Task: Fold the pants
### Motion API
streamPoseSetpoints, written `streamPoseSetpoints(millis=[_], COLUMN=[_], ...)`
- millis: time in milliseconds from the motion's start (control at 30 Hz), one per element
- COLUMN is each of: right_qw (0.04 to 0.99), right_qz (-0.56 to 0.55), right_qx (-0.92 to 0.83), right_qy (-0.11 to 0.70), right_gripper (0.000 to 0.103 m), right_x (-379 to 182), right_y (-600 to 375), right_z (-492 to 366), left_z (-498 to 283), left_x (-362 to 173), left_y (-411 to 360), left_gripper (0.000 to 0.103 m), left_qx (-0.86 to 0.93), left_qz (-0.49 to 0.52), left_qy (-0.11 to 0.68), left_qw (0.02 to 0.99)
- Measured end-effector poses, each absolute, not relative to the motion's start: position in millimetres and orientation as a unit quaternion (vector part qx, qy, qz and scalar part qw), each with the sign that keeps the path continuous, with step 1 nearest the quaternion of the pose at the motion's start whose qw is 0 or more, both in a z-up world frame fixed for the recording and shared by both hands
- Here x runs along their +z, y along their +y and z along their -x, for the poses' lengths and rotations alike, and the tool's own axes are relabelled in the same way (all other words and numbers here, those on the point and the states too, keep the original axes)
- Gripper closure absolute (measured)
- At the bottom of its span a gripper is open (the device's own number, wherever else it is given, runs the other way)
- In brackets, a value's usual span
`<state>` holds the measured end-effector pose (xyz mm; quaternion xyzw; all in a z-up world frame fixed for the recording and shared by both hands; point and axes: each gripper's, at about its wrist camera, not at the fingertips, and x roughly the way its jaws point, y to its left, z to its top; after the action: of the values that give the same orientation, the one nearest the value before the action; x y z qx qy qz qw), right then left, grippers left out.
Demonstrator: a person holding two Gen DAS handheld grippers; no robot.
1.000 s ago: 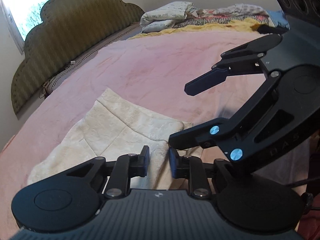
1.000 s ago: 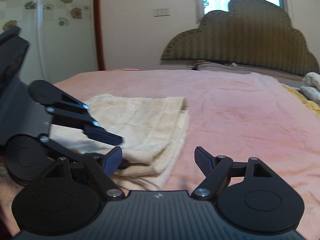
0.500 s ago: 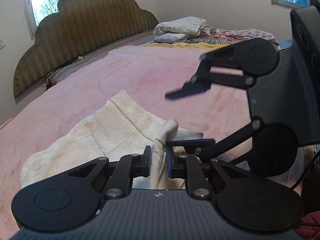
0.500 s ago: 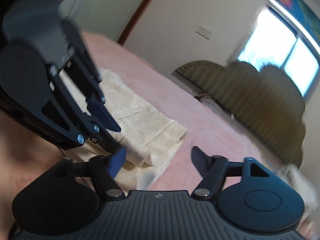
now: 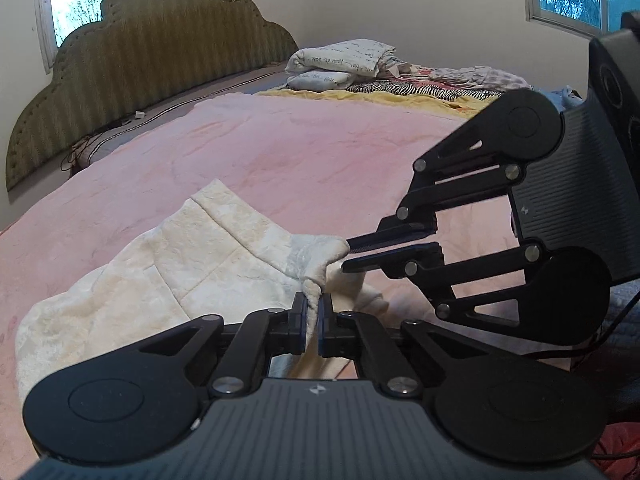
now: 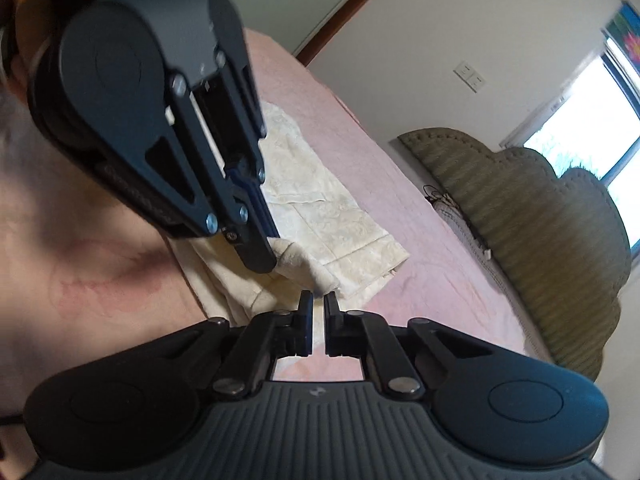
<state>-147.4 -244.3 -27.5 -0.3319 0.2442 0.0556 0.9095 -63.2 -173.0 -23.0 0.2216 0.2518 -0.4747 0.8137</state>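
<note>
Cream pants (image 5: 208,264) lie folded on the pink blanket (image 5: 280,152). In the left wrist view my left gripper (image 5: 314,308) is closing its jaws on a raised fold at the near edge, with fabric pinched between the pads. Just right of it, my right gripper (image 5: 348,256) comes in sideways, jaws closing on the same lifted corner. In the right wrist view the right gripper (image 6: 318,304) nips the tip of the pants (image 6: 336,216). There the left gripper (image 6: 264,258) reaches down from the upper left and holds the fabric right beside it.
A green padded headboard (image 5: 160,48) stands at the bed's far end. Folded and loose clothes (image 5: 360,64) are piled on a yellow cover (image 5: 400,98) at the far right. Pink blanket stretches beyond the pants (image 6: 400,208).
Both grippers have closed on the pants' near corner. The right one rolled onto its side and moved in beside the left. The corner now stands lifted off the blanket.
</note>
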Motion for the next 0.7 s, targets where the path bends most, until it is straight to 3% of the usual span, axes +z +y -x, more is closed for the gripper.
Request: streamPoseSetpoints(millis=[133,300,433,467,500,567,700], right_qw=[0.923,0.971,0.949,0.945,0.945,0.951,0.955], right_qz=[0.291,0.101,0.095,0.094,0.081,0.054,0.023], right_qx=[0.021,0.034,0.046,0.041,0.040,0.037,0.060], right_qy=[0.251,0.215,0.296,0.311,0.315,0.303,0.288], right_gripper=[0.098,0.098,0.098,0.098,0.098,0.098,0.098], right_x=[-29.0,-1.2,-22.7,-29.0,-30.8,-23.3,-15.6], right_y=[-257.1,-281.6,-275.4,-277.2,-280.6,-286.9,-287.8], right_z=[143.2,130.4,93.0,88.1,87.5,93.2,91.2], left_z=[63.5,63.7,61.1,61.6,63.9,67.5,54.9], left_x=[-33.0,-39.7,-41.0,-40.2,-38.0,-30.0,-12.7], left_y=[-176.5,-178.3,-175.3,-173.6,-169.9,-158.1,-123.4], left_gripper=[0.099,0.099,0.096,0.092,0.080,0.076,0.052], left_qx=[-0.475,-0.474,-0.477,-0.478,-0.477,-0.471,-0.439], left_qz=[-0.226,-0.229,-0.222,-0.220,-0.221,-0.212,-0.158], left_qy=[0.258,0.258,0.271,0.271,0.265,0.247,0.265], left_qw=[0.811,0.810,0.807,0.806,0.808,0.820,0.844])
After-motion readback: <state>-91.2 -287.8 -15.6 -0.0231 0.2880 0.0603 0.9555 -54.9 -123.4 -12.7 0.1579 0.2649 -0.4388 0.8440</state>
